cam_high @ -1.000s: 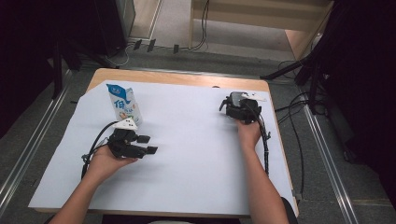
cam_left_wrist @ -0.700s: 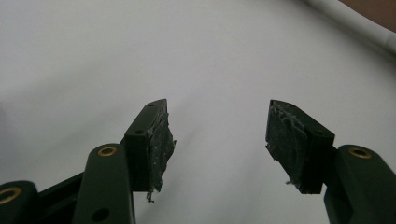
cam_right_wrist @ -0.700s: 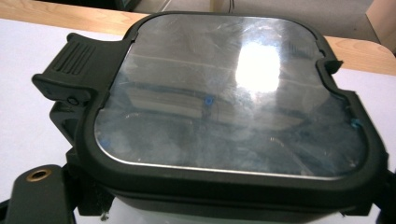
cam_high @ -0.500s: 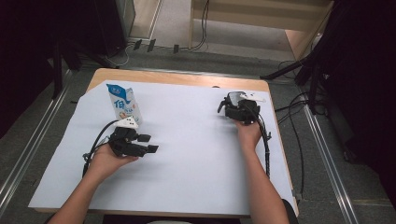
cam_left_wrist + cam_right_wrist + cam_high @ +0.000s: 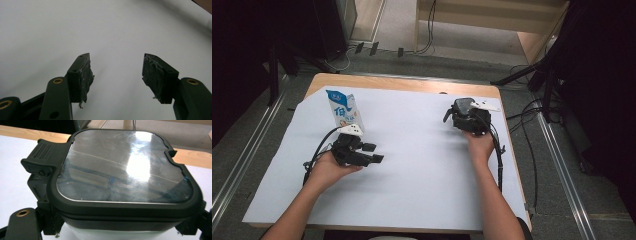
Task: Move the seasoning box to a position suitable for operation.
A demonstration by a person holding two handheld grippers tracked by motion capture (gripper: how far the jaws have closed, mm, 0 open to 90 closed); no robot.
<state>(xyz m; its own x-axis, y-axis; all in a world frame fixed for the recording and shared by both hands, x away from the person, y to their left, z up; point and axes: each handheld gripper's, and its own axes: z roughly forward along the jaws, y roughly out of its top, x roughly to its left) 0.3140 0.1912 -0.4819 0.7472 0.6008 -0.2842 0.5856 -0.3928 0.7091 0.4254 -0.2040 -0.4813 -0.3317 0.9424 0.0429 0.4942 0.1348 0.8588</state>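
**RH GRIPPER HAS LIDDED BOX; LH IDLE – SLIP RISK NOTED**

High view: The table (image 5: pixel 412 85) is covered by a white sheet (image 5: pixel 427 170). Left gripper (image 5: pixel 376 153) lies low over the sheet at near left, pointing across the table. Its fingers are apart w/ nothing between them. Milk carton (image 5: pixel 343 111) stands upright just beyond it, close to the gripper's back end and cable. Right gripper (image 5: pixel 460 111) is toward the far right corner. Its load is hard to make out against the black body.

Left gripper view: Fingers (image 5: pixel 85 75) are roughly half open and empty, w/ bare sheet under them. Pad facing is frayed.

Right gripper view: A lidded box (image 5: pixel 125 170), w/ black rim, clear glossy lid and pale body, sits between the fingers (image 5: pixel 48 225). They are spread wide and closed on its two sides just under the rim. The box looks clear of the sheet, near the table's far edge. The latch tab (image 5: pixel 40 157) is at the lid's left corner.

Risks, as judged:
- The grip is wide and bears on a small contact area, so the box could slip or tip forward if swung fast.
- Worn pads give less friction.
- The far edge is close, so a drop could go off the table.
- A knock on the latch could pop the lid.
- The LH cable or wrist could topple the carton.
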